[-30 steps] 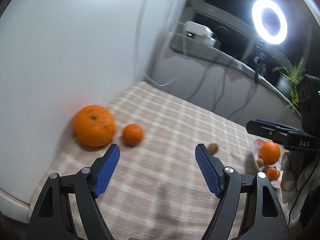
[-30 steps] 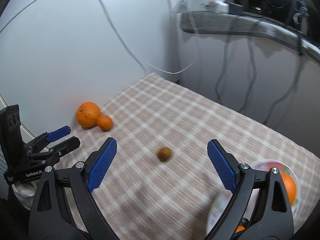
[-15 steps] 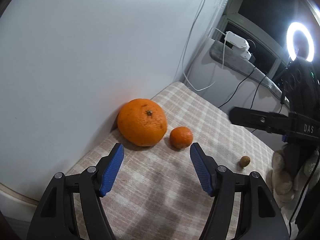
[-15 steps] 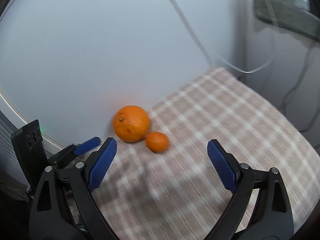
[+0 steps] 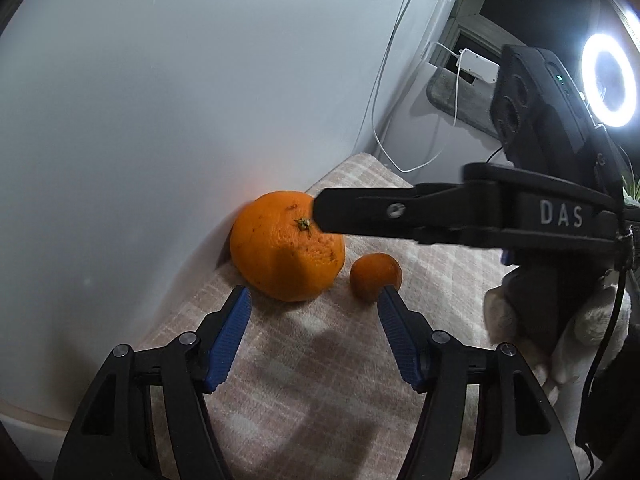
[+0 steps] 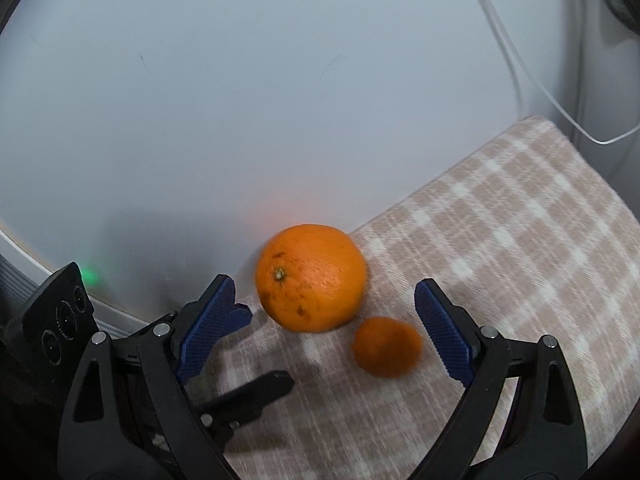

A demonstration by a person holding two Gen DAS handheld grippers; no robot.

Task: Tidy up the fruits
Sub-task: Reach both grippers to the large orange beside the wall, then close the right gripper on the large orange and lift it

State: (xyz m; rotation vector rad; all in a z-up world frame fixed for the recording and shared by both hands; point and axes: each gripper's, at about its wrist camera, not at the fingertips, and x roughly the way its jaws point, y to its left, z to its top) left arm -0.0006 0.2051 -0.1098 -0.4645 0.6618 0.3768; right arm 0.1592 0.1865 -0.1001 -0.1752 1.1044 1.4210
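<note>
Orange fruits (image 5: pixel 286 250) on checked cloth (image 5: pixel 320 364)

We read just one marking — the raised letters "DAS" on the black body of the right gripper (image 5: pixel 320 212), seen from the left wrist camera. We find no other legible text, number or label.

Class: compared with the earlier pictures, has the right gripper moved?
Yes. The right gripper has closed in toward the wall, now framing the big orange there.
</note>
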